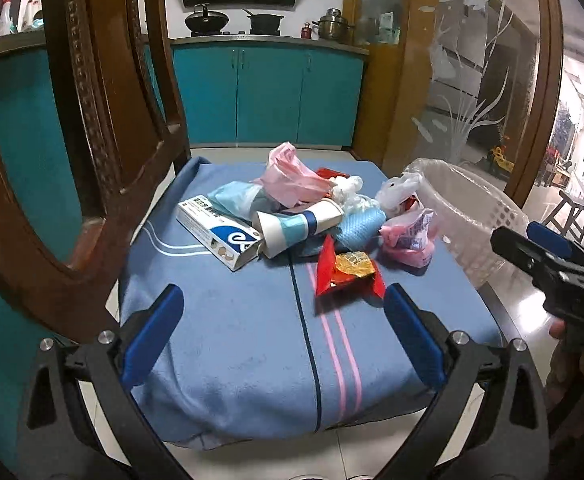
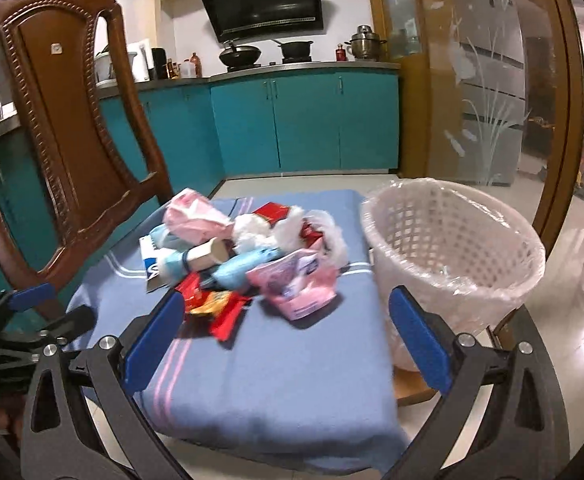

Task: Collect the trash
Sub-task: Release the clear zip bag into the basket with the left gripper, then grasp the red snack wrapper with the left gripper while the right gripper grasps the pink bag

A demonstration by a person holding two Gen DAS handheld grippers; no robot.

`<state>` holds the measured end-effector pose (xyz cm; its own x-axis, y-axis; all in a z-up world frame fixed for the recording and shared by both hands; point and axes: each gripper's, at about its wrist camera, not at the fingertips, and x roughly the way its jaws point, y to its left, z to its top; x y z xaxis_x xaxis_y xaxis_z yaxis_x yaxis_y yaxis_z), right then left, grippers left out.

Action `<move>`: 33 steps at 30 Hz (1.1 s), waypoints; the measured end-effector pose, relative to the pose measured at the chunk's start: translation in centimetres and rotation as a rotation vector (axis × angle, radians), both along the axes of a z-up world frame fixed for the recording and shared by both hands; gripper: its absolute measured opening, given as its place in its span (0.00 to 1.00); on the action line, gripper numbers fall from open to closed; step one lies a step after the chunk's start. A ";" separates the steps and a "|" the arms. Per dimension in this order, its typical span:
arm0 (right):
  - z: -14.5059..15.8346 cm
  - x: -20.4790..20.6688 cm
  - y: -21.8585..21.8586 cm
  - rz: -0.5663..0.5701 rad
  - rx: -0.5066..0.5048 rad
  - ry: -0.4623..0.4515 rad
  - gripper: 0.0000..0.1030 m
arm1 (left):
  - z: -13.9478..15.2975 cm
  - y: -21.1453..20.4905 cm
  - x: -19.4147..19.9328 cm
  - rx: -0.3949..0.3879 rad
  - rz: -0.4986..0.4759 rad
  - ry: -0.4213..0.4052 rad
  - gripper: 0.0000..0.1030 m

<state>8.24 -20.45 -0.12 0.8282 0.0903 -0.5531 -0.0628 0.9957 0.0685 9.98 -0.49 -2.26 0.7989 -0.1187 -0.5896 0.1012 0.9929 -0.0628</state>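
- Both my views show even, cool indoor light, moderately bright, with a dark vignette in the corners.
- Fisheye bending is strong at the edges: the wooden chair back (image 1: 92, 128) bows at left, the frosted glass door (image 1: 488, 80) curves at right.
- Left wrist view is sharp; daylight blows out its far right edge.
- Right wrist view is softly blurred across the trash pile (image 2: 248, 256) and basket (image 2: 452, 248).
- Floor tiles (image 2: 564, 320) at lower right carry a pale sheen.
- Shadows under the litter are soft and short.
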 end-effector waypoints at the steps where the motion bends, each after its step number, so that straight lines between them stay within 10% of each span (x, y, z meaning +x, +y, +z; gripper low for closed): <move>1: -0.1 0.2 0.1 0.001 -0.002 0.005 0.97 | -0.2 0.0 0.1 0.005 0.003 0.002 0.97; 33: -1.2 0.9 1.0 -0.008 -0.040 0.047 0.97 | 0.0 1.2 0.5 0.028 0.018 0.015 0.97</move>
<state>9.13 -19.47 -1.35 0.8019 0.0609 -0.5944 -0.0529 0.9981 0.0310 10.49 0.70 -2.29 0.7916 -0.0876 -0.6047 0.0820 0.9960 -0.0368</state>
